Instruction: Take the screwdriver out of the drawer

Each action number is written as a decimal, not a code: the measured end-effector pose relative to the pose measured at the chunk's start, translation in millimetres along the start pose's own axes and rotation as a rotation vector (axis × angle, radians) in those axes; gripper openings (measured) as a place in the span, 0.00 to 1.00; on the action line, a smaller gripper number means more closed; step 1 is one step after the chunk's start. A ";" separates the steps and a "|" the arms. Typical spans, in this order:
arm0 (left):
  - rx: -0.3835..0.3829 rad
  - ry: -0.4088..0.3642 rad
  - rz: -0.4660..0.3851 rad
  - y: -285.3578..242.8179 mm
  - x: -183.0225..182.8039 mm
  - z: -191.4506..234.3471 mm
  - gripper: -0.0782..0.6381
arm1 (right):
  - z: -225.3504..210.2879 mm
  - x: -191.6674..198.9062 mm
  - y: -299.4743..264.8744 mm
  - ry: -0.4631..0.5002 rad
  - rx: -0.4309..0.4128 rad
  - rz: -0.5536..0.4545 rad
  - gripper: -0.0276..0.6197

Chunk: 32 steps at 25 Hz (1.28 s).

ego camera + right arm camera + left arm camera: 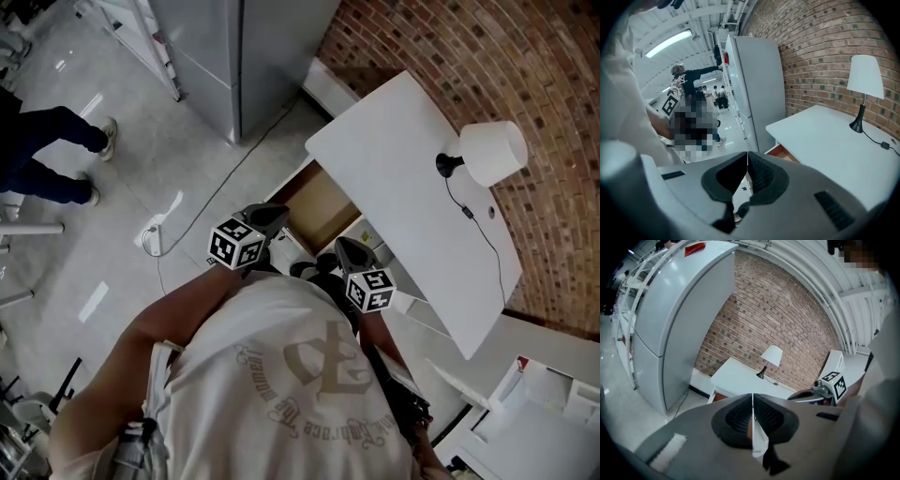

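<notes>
Overhead, the drawer (323, 208) under the white table (403, 178) stands open for access; no screwdriver shows inside. Left gripper view: the left claw (753, 401) is pressed together, empty. Right gripper view: the right claw (747, 159), likewise closed on nothing, points drawerward, probably for reaching.

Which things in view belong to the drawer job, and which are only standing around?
Job in hand: open drawer with brown bottom; left gripper; right gripper, both shut, empty. No screwdriver shows.

Standing around: white-shaded table lamp; tall grey metal refrigerator; bystander's legs in dark trousers.
</notes>
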State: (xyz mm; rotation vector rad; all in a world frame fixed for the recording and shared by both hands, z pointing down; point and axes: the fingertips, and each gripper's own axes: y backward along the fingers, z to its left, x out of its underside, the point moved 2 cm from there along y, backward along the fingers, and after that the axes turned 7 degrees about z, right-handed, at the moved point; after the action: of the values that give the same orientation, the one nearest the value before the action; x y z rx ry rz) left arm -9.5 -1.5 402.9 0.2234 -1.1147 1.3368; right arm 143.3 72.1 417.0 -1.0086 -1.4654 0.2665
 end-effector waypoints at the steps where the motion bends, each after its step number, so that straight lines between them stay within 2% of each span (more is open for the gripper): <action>1: -0.013 0.009 0.001 0.4 2.0 2.2 0.13 | -2.9 1.1 -3.8 0.006 -0.005 0.014 0.05; 13: -0.156 0.114 -0.020 20.1 32.9 23.0 0.13 | -4.4 6.8 -55.0 0.099 -0.126 0.154 0.05; 32: -0.316 0.247 -0.017 30.3 79.3 17.2 0.13 | -12.6 43.5 -108.8 0.197 -0.272 0.311 0.05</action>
State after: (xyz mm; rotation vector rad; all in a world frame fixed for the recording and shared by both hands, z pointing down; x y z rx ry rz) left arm -56.9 47.2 456.6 -0.1604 -1.0919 1.1199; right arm 116.3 33.8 525.1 -1.4450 -1.1826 0.1867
